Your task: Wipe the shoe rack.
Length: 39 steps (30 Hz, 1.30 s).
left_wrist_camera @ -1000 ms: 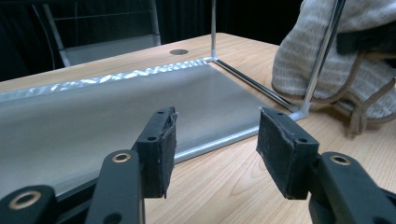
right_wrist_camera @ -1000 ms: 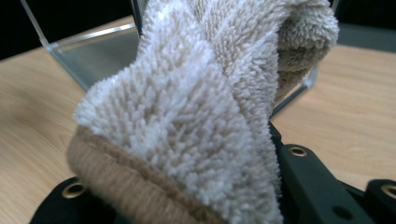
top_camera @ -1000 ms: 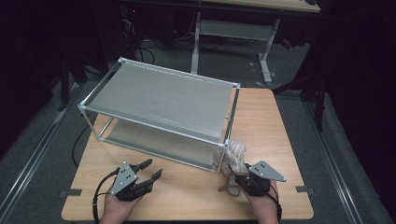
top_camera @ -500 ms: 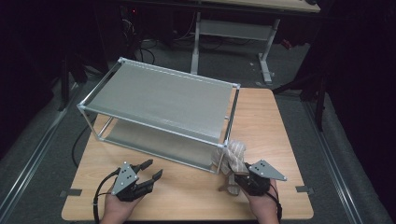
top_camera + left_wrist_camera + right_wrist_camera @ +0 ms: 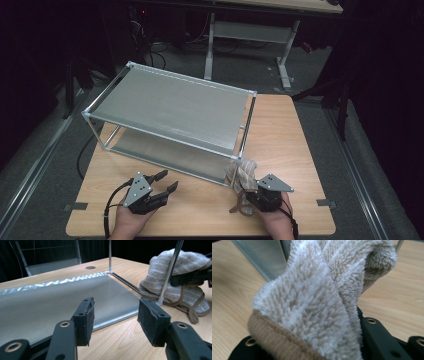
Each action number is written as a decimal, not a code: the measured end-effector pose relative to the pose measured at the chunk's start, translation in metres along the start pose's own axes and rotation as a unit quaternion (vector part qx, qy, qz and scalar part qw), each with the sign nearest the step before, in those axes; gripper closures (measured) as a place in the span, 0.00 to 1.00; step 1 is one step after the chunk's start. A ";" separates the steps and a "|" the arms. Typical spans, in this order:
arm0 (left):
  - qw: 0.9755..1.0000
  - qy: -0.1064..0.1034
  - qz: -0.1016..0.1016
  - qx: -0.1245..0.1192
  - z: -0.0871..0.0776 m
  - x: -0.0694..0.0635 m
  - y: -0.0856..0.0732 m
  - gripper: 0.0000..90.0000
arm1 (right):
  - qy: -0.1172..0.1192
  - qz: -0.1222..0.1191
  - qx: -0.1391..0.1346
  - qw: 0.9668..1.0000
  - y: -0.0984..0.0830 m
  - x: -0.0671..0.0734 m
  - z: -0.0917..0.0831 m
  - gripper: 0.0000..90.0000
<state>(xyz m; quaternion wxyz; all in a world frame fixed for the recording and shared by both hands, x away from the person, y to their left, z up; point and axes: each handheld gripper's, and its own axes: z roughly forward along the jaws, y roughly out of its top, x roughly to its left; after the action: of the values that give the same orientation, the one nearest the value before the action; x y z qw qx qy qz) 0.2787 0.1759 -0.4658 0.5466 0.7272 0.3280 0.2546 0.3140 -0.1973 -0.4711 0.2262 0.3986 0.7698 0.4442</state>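
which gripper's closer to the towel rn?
Right. The right gripper is shut on the towel beside the rack's corner post. The left gripper sits open on the table, apart from it.

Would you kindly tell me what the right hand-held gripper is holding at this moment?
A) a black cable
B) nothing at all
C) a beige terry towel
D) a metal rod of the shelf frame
C: the right hand-held gripper is closed on the bunched beige terry towel, whose looped pile rises from between the jaws in the right gripper view.
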 end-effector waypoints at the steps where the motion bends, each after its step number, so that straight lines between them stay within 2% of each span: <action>1: 1.000 0.000 0.000 0.000 0.000 0.000 0.000 0.52 | 0.000 0.000 0.000 1.000 0.000 0.000 0.000 0.75; 5: 1.000 -0.003 0.002 0.003 0.002 -0.001 0.000 0.52 | 0.002 -0.001 -0.021 1.000 0.005 0.002 -0.009 0.74; 6: 1.000 -0.003 0.002 0.003 0.003 -0.001 0.000 0.52 | 0.003 -0.001 -0.038 0.999 0.011 0.003 -0.016 0.74; 7: 1.000 -0.003 0.002 0.003 0.003 -0.001 0.000 0.52 | 0.003 -0.001 -0.038 0.999 0.011 0.003 -0.016 0.74; 8: 1.000 -0.003 0.003 0.003 0.002 -0.001 0.000 0.52 | 0.004 0.001 -0.056 0.998 0.016 0.004 -0.023 0.74; 9: 1.000 -0.003 0.003 0.003 0.002 -0.001 0.000 0.52 | 0.004 0.001 -0.056 0.998 0.016 0.004 -0.023 0.74; 10: 1.000 -0.003 0.002 0.003 0.002 -0.001 0.000 0.52 | 0.005 -0.001 -0.074 0.997 0.020 0.005 -0.030 0.74; 12: 1.000 -0.003 0.001 0.003 0.002 -0.001 0.000 0.52 | 0.004 0.004 -0.092 0.996 0.024 0.005 -0.035 0.74; 15: 1.000 -0.003 0.001 0.003 0.002 -0.002 0.000 0.52 | 0.011 0.012 -0.103 0.995 0.026 0.004 -0.038 0.75; 21: 1.000 -0.002 0.002 0.002 0.001 -0.002 0.000 0.52 | 0.015 0.005 -0.077 0.997 0.020 0.005 -0.029 0.75; 24: 1.000 -0.002 -0.001 0.000 0.000 -0.001 0.000 0.52 | 0.015 -0.003 -0.050 0.999 0.014 0.007 -0.020 0.75; 26: 1.000 -0.003 -0.001 -0.002 0.000 -0.001 0.001 0.52 | 0.015 -0.003 -0.044 0.999 0.013 0.008 -0.018 0.75; 27: 1.000 -0.003 0.001 -0.002 0.000 -0.002 0.001 0.52 | 0.013 -0.007 -0.032 0.999 0.010 0.008 -0.015 0.75; 28: 1.000 -0.002 0.000 -0.007 -0.001 -0.003 0.003 0.52 | 0.019 -0.009 -0.004 1.000 0.005 0.009 -0.008 0.75; 29: 1.000 -0.002 0.002 -0.010 -0.003 -0.003 0.004 0.52 | 0.019 -0.008 0.012 1.000 0.002 0.009 -0.004 0.75; 32: 1.000 0.003 0.001 -0.023 -0.005 -0.005 0.011 0.50 | 0.024 -0.007 0.036 0.999 -0.003 0.009 0.003 0.74; 35: 0.999 0.007 -0.001 -0.034 -0.007 -0.008 0.019 0.48 | 0.025 -0.003 0.042 0.999 -0.003 0.008 0.005 0.74; 36: 0.999 0.010 0.000 -0.042 -0.008 -0.011 0.028 0.47 | 0.026 0.000 0.046 0.999 -0.004 0.007 0.005 0.74; 39: 0.999 0.018 0.006 -0.045 -0.008 -0.013 0.036 0.46 | 0.027 -0.004 0.047 0.999 -0.006 0.006 0.005 0.74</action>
<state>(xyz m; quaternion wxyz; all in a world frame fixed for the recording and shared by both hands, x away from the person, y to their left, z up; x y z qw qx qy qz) 0.2715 0.1638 -0.4289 0.5713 0.6989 0.3218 0.2858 0.3115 -0.1918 -0.4782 0.1881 0.3938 0.7974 0.4168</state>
